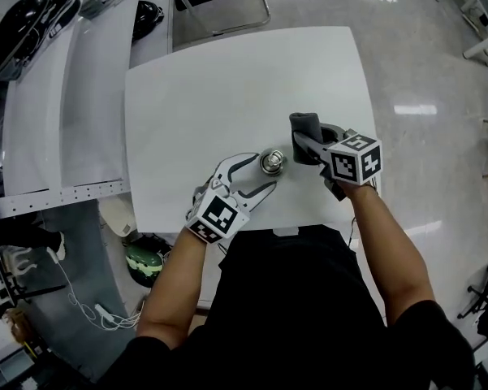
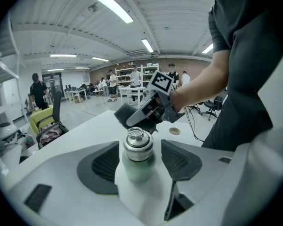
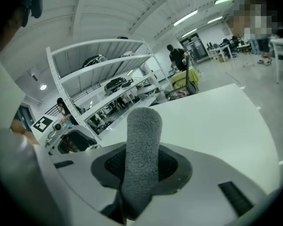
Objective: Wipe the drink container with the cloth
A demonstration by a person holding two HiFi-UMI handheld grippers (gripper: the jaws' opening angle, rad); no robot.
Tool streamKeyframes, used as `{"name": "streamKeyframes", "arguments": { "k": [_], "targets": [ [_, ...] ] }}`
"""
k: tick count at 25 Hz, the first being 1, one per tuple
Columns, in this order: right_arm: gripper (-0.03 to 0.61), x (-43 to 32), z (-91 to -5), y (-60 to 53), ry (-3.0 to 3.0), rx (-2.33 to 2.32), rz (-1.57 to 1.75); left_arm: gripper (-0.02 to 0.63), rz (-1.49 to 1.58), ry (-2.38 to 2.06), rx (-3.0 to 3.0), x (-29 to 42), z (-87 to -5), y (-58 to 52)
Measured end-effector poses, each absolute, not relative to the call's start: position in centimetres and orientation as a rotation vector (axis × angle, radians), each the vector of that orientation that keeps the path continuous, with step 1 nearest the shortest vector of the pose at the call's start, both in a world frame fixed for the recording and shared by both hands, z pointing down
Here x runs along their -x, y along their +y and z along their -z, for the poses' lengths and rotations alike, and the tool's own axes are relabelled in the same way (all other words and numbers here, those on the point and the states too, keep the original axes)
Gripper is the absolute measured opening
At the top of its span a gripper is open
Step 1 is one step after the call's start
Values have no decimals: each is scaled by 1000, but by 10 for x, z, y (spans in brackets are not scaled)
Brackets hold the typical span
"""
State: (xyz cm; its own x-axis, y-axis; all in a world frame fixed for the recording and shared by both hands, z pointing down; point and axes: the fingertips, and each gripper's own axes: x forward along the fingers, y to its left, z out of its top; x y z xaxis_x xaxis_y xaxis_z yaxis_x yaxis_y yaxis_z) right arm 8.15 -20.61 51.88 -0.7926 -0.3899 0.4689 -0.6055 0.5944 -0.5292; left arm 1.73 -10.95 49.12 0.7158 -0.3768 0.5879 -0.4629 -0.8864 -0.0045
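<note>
A pale green drink bottle with a steel screw lid (image 1: 273, 162) stands upright near the front edge of the white worktop (image 1: 227, 88). The left gripper (image 1: 264, 173) has its fingers (image 2: 101, 166) apart on either side of the bottle, not pressing it. Just beside it, the right gripper (image 1: 307, 146) has its fingers (image 3: 172, 166) clamped on a rolled grey fuzzy cloth (image 3: 142, 149), held clear of the bottle.

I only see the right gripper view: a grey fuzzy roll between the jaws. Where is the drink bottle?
Observer: The bottle stands upright on the white table, just left of your cloth.
Operator: Is anything holding it?
Observer: The left gripper has its jaws on either side of it, open and not pressing.
Operator: What does it look like?
Observer: It has a pale green body and a steel lid with a ring on top.
</note>
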Motion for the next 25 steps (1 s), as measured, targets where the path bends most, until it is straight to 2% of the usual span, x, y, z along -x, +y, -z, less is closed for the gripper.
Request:
{"name": "streamKeyframes", "arguments": {
  "k": [11,17,19,25],
  "targets": [
    [114,-90,-449,-161,-2567,-1095,-764,258,-647,-878,-2583,10,-467,-113],
    [114,-99,-432,-122,-2510,-1234,-717,44,-575,-871,-2544,25,-455,-106],
    [114,-94,-427,-109,-2525,-1250,-732,20,-537,-867,-2543,29,-446,-104],
    [114,-78,-416,-84,-2593,-1385,-769,17,-526,-852,-2474,38,-441,-92]
  ]
}}
